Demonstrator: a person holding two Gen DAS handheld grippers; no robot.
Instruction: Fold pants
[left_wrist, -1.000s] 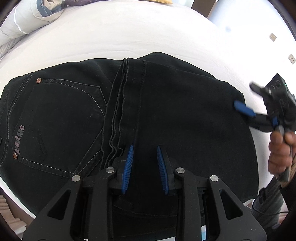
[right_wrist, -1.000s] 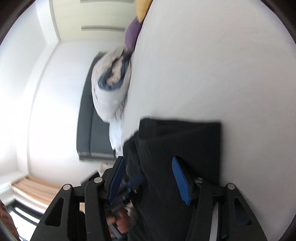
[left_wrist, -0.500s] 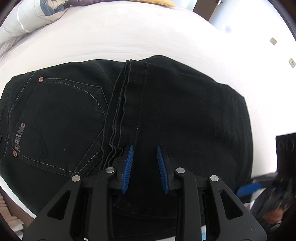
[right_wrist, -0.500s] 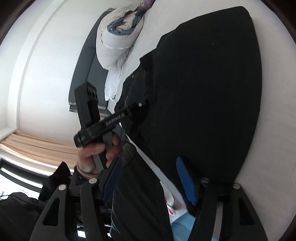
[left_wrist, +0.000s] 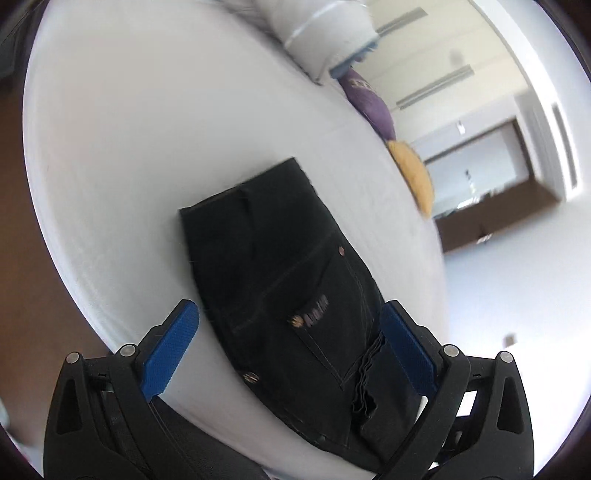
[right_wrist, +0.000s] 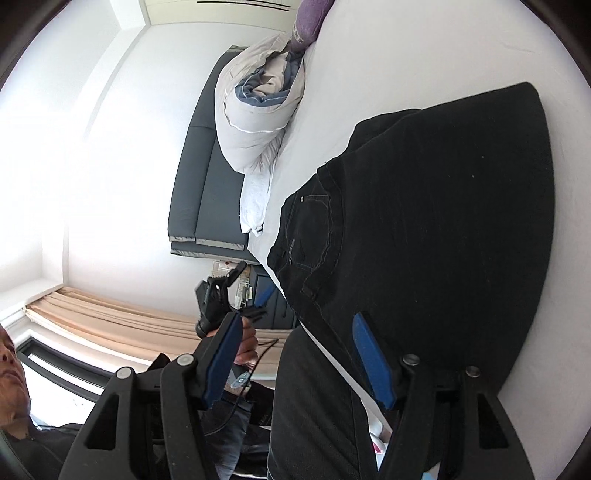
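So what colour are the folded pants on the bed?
Black pants, clearest in the right wrist view.

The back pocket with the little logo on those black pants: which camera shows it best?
The left wrist view. There the back pocket sits mid-frame, with stitching, rivets and logo visible, though slightly blurred. In the right wrist view the same pocket is smaller, off to the side of the folded pants, its logo barely legible.

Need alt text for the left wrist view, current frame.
Black pants, folded into a compact rectangle, lie on a white bed, back pocket and logo facing up. The left tongs hang open above their near end, blue pads spread wide and holding nothing. A rolled duvet, purple pillow and yellow pillow line the bed's far edge.
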